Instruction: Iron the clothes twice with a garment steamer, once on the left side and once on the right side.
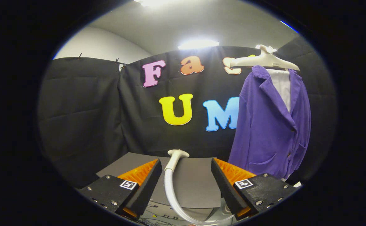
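Nearest my camera, the jaws (186, 171) stand spread wide apart, with nothing pinched; both fingers (145, 179) are clear of contact on their inner faces. I see a square marker (128, 184) on the top of each finger body.

Running up through the gap between the fingers is the pale hose (169, 188) of the garment steamer. It curves from low down near the right finger, sweeps across to the left, then rises toward the steamer head (177, 154), which sits just ahead of the fingertips and between them. I cannot tell whether the hose touches either finger; it passes closer to the left one. The head is pale, with a flat, widened top.

Under the hose and head I read a grey desk (195, 185), flat and bare around the head. Lower down, close under the fingers, there is a lighter surface with some thin dark cables (157, 216); the detail is too small for me to resolve.

Beyond the right finger hangs the clothing: a purple jacket (270, 125) on a pale hanger (266, 59), front facing me, with a white garment (281, 84) showing inside the open collar. Its hem hangs near the desk's far right side.

Farthest back is the black cloth wall (85, 110), with a white ceiling (183, 25) and a bright light (198, 44) above it.
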Demonstrator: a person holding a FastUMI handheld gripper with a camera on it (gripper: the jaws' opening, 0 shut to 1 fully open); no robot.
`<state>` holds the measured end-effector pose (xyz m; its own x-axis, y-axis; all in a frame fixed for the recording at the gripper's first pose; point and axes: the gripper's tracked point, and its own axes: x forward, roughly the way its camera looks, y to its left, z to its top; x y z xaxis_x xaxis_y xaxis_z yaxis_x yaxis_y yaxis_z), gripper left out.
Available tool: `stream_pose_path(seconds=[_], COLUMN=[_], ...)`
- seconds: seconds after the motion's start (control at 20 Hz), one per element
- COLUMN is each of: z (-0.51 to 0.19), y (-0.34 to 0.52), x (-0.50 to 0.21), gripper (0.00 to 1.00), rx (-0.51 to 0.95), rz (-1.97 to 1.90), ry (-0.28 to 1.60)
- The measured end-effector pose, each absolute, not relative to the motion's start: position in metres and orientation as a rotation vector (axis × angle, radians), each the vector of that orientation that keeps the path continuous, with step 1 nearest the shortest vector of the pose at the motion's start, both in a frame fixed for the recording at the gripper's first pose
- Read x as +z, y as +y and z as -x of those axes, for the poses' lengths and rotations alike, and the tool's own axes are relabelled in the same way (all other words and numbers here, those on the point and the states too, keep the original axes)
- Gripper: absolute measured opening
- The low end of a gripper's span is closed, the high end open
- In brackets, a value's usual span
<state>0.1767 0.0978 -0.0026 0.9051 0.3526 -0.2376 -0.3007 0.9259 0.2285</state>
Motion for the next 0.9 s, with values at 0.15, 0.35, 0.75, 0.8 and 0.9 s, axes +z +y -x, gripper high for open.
stream_pose_path(seconds=[0.15, 0.35, 0.75, 0.8, 0.9], z=[-0.206, -0.242, -0.317, -0.317, -0.323], y=[0.114, 0.149, 0.210, 0.213, 0.217], x=[-0.009, -0.024, -0.088, -0.103, -0.128], gripper=[0.96, 0.96, 0.96, 0.96, 0.96], rx=[0.301, 0.267, 0.213, 0.197, 0.173], rz=[-0.242, -0.335, -0.269, -0.252, -0.223], ry=[0.325, 0.396, 0.624, 0.661, 0.737])
